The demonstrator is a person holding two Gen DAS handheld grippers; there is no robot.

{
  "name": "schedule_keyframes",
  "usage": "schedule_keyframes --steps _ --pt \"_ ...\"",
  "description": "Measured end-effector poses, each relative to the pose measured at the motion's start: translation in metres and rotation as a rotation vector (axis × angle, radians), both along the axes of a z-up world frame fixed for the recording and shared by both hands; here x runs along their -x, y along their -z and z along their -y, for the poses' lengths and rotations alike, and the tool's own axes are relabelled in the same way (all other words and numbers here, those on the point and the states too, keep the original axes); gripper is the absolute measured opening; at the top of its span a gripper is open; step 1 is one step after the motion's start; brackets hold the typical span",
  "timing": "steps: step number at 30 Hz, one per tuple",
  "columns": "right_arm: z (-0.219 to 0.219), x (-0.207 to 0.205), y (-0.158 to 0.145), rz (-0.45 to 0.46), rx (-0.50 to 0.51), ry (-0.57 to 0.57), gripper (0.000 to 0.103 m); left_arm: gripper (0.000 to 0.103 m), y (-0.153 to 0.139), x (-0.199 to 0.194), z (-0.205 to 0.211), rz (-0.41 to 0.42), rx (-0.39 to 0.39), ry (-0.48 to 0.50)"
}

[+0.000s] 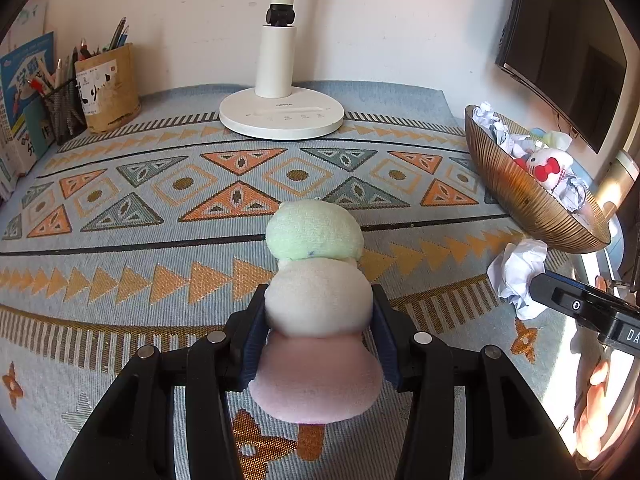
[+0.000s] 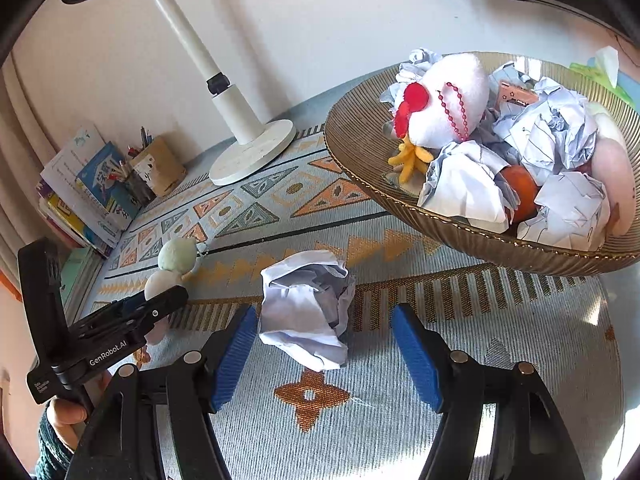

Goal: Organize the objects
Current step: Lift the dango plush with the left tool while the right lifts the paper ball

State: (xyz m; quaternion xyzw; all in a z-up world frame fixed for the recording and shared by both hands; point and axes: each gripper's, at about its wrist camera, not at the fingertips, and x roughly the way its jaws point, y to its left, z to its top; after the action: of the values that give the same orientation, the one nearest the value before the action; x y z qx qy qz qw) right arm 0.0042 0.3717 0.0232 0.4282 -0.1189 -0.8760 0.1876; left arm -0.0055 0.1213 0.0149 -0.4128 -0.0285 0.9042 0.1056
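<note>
A plush stick of three soft balls (image 1: 316,236), green, white and pink, lies along my left gripper (image 1: 320,304), whose pads are shut on the white middle ball. In the right wrist view the same plush (image 2: 178,256) shows at the left with the left gripper (image 2: 160,304) on it. A crumpled white paper ball (image 2: 304,304) rests on the patterned cloth between the blue pads of my right gripper (image 2: 324,312). That gripper stands open, and its right pad is clearly apart from the paper. In the left wrist view the paper (image 1: 520,276) sits beside the right gripper's finger (image 1: 560,296).
A ribbed golden bowl (image 2: 400,196) at the right holds crumpled papers, a white plush with a red bow, an orange and other bits. A white desk lamp (image 1: 280,116) stands at the back. Pen holders (image 1: 108,88) and books (image 1: 24,92) fill the back left. A dark monitor (image 1: 568,48) hangs at the right.
</note>
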Motion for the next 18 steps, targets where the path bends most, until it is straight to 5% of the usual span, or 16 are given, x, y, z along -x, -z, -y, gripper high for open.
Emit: schedule_keyframes --steps 9,10,12,15,18 --pt "0.021 0.005 0.003 -0.009 -0.154 0.016 0.071 0.046 -0.002 -0.001 0.001 -0.007 -0.019 0.005" --pt "0.023 0.005 0.003 -0.018 -0.165 0.01 0.068 0.046 -0.002 -0.001 0.001 -0.008 -0.019 0.005" --pt "0.028 0.002 0.002 -0.032 -0.177 -0.024 0.047 0.046 -0.002 -0.001 0.002 -0.011 -0.019 0.007" --pt "0.036 -0.005 -0.002 -0.081 -0.232 -0.025 0.045 0.045 -0.004 -0.003 0.001 -0.021 -0.017 0.014" --pt "0.032 -0.017 -0.013 -0.132 -0.179 -0.063 0.044 0.045 -0.01 -0.006 -0.006 -0.048 0.008 0.036"
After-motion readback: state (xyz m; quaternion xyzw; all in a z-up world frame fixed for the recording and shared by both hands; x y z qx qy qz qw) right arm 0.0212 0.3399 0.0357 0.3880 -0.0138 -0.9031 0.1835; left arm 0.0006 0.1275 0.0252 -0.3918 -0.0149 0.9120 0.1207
